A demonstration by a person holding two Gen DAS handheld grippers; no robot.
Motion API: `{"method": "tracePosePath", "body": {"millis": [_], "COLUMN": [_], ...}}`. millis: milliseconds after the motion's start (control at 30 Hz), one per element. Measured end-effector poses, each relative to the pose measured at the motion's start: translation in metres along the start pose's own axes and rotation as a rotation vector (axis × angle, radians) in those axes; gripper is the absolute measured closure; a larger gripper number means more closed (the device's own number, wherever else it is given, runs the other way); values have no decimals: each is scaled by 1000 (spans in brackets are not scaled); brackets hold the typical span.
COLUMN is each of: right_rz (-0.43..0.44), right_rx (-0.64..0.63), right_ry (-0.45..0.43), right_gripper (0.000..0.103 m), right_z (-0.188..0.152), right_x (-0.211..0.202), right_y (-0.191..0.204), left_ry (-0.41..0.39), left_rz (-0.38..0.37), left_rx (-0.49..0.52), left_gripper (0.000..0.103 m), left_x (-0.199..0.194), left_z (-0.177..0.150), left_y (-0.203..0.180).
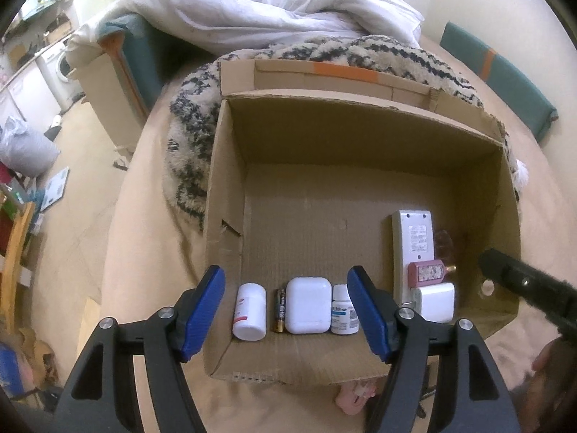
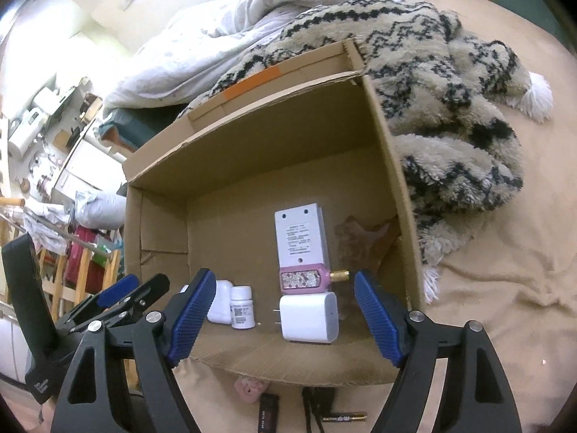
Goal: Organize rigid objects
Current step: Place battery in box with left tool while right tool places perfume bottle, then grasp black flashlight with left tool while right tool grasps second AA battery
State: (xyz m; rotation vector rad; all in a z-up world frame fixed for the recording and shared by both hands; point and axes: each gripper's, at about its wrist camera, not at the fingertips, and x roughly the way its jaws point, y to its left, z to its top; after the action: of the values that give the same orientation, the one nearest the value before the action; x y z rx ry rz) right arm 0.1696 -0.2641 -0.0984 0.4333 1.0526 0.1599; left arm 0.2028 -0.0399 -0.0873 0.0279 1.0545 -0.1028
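Between the left gripper's (image 1: 286, 310) spread jaws, four things are lined along the near wall of the cardboard box (image 1: 223, 187): a pill bottle (image 1: 249, 312), a battery (image 1: 279, 310), an earbud case (image 1: 308, 305) and a small bottle (image 1: 344, 312), left to right. Between the right gripper's (image 2: 281, 319) jaws a charger plug (image 2: 310, 317) is set, with a perfume bottle (image 2: 306, 281) just behind it and a remote (image 2: 301, 240) beyond. The box is placed on the bed (image 1: 162, 238).
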Motion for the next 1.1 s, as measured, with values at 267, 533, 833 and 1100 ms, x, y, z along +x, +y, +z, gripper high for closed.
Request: {"method": "tracePosePath", "body": {"millis": [267, 533, 833, 1100], "right_rz": [19, 1, -119, -289], "right_rx": [53, 91, 124, 22], "right_ry": [3, 28, 160, 299], "right_gripper": [19, 19, 19, 19], "right_z": [-14, -45, -72, -88], "right_x": [-20, -35, -16, 16], "right_y": [-11, -18, -33, -34], "left_ry": [8, 21, 216, 271], "left_rz": [-11, -34, -72, -86], "left_rx": [-19, -36, 3, 109], "left_gripper": [35, 35, 35, 35], "left_x": [-15, -31, 1, 22], "left_z": [-20, -53, -95, -117], "left_y": [3, -4, -32, -65]}}
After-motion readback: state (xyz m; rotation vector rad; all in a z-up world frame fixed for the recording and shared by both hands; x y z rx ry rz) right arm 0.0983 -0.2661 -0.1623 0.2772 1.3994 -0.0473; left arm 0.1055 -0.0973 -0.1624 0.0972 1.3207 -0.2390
